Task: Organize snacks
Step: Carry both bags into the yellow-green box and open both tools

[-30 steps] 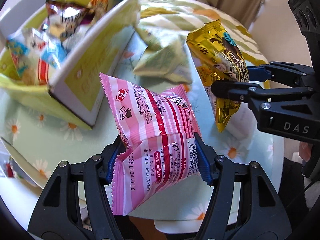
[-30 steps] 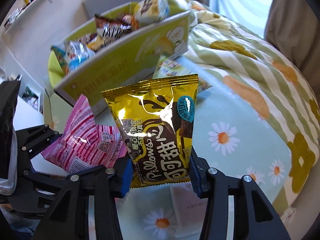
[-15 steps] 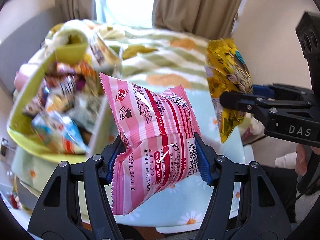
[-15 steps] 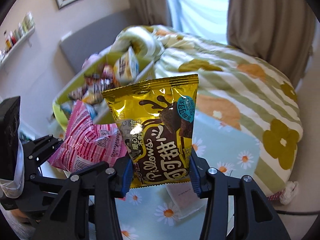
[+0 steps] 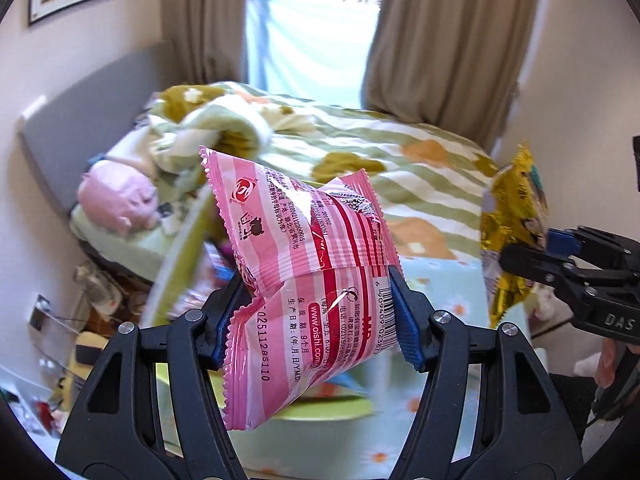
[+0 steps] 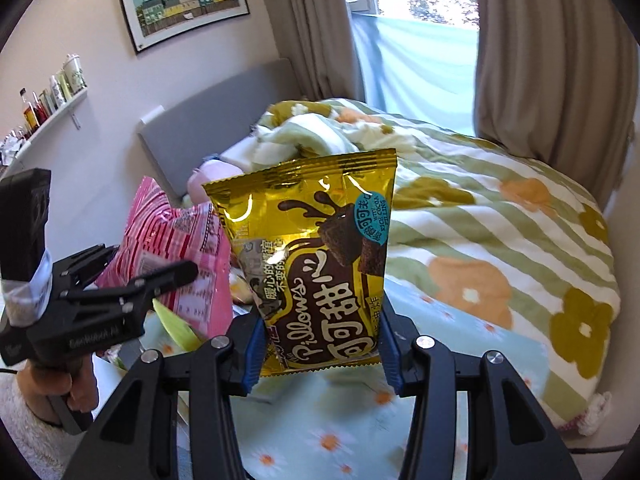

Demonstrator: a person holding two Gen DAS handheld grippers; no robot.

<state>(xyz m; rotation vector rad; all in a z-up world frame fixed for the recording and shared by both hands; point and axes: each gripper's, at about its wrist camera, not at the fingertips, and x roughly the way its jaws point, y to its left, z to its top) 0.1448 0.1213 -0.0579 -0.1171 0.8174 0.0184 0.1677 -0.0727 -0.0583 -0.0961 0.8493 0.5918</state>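
Note:
My left gripper [image 5: 316, 316] is shut on a pink striped snack bag [image 5: 304, 264] and holds it up in the air. My right gripper [image 6: 320, 344] is shut on a gold chocolate Pillows bag [image 6: 316, 264], also raised. In the left wrist view the gold bag [image 5: 512, 240] and right gripper [image 5: 560, 264] are at the right. In the right wrist view the pink bag [image 6: 172, 248] and left gripper [image 6: 132, 292] are at the left. The green snack box [image 5: 180, 264] with other packets lies below, mostly hidden behind the pink bag.
A table with a light blue daisy cloth [image 6: 460, 392] is below both grippers. Behind it is a bed with a green striped flowered blanket [image 6: 500, 208], a pink plush [image 5: 116, 200] and a grey headboard [image 5: 80, 112]. Curtains [image 5: 440, 40] frame the window.
Both grippers have risen and tilted upward with their bags. The snack box, near and large a second ago, has dropped low and is mostly hidden. The room's far wall and window now show.

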